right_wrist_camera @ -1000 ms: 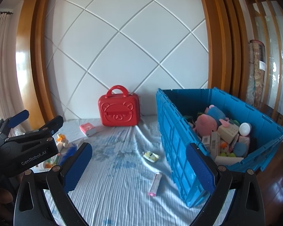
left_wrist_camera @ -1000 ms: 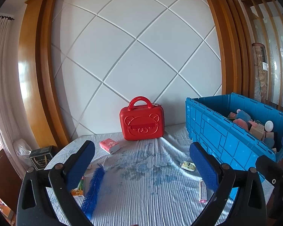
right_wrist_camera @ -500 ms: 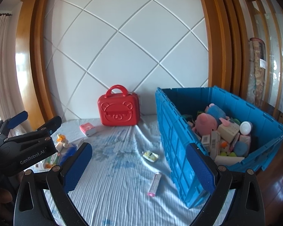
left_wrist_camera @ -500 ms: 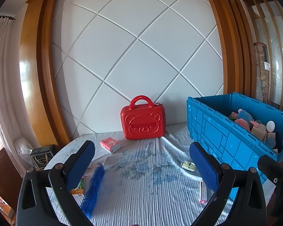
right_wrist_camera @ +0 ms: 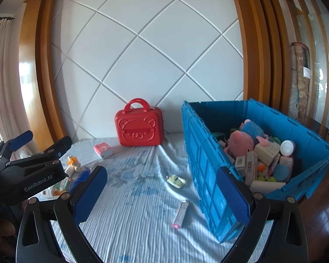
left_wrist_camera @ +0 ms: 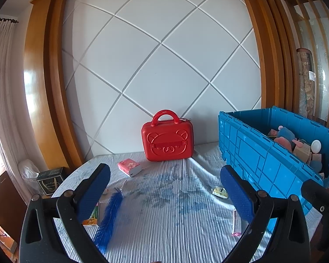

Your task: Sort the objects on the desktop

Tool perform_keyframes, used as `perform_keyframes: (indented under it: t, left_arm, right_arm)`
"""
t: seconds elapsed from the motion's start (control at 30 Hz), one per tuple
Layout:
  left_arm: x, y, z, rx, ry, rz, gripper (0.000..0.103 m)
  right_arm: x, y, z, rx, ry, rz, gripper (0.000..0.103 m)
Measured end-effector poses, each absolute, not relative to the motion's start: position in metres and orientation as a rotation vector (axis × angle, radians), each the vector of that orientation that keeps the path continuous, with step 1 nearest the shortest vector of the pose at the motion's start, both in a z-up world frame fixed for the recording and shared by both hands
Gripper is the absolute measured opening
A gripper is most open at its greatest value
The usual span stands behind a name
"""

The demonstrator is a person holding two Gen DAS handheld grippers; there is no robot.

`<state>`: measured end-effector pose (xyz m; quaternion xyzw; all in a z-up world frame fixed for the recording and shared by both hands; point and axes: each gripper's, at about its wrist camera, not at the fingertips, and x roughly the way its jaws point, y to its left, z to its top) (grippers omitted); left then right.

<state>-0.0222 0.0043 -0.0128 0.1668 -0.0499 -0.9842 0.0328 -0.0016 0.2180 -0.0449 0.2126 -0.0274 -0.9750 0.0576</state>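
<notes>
A blue crate (left_wrist_camera: pixel 263 153) (right_wrist_camera: pixel 199 153) full of toys and boxes stands at the right of the striped tablecloth. Loose on the cloth lie a pink tissue pack (left_wrist_camera: pixel 129 167) (right_wrist_camera: pixel 103 149), a blue feather (left_wrist_camera: pixel 108 214), a small yellow packet (left_wrist_camera: pixel 219 191) (right_wrist_camera: pixel 176 180) and a pink tube (left_wrist_camera: pixel 236 223) (right_wrist_camera: pixel 180 214). My left gripper (left_wrist_camera: pixel 165 194) hovers open above the near cloth, holding nothing. My right gripper (right_wrist_camera: pixel 161 194) is also open and empty, beside the crate's near corner. The left gripper's body (right_wrist_camera: pixel 30 173) shows at the left of the right wrist view.
A red bear-face case (left_wrist_camera: pixel 167 141) (right_wrist_camera: pixel 139 129) stands against the white panelled wall. Small toys and packets (right_wrist_camera: pixel 73 164) lie at the table's left edge. A black box (left_wrist_camera: pixel 50 179) sits on the floor left of the table. Wooden floor lies right of the crate.
Both views have tilted slightly, so the case and crate sit a touch differently in frame. Both grippers stay open and empty; no object has moved.
</notes>
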Motion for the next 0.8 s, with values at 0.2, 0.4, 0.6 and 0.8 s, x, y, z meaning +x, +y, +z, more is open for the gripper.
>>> perform_keyframes:
  t: [0.2,0.4,0.6,0.8]
  left_arm:
    - [-0.023,0.004,-0.015,0.518,-0.152,-3.021,0.102]
    - [-0.024,0.004,-0.021,0.53,-0.149,-3.003,0.102]
    - [-0.027,0.0,-0.032,0.565,-0.132,-2.962,0.102]
    - [-0.028,-0.009,-0.049,0.607,-0.116,-2.899,0.102]
  right_arm:
    - [-0.002,0.219,-0.046,0.646,-0.083,-2.949,0.101]
    - [-0.004,0.221,-0.05,0.652,-0.081,-2.936,0.101]
    - [-0.01,0.217,-0.055,0.671,-0.063,-2.902,0.101]
    - [-0.02,0.203,-0.065,0.693,-0.023,-2.83,0.101]
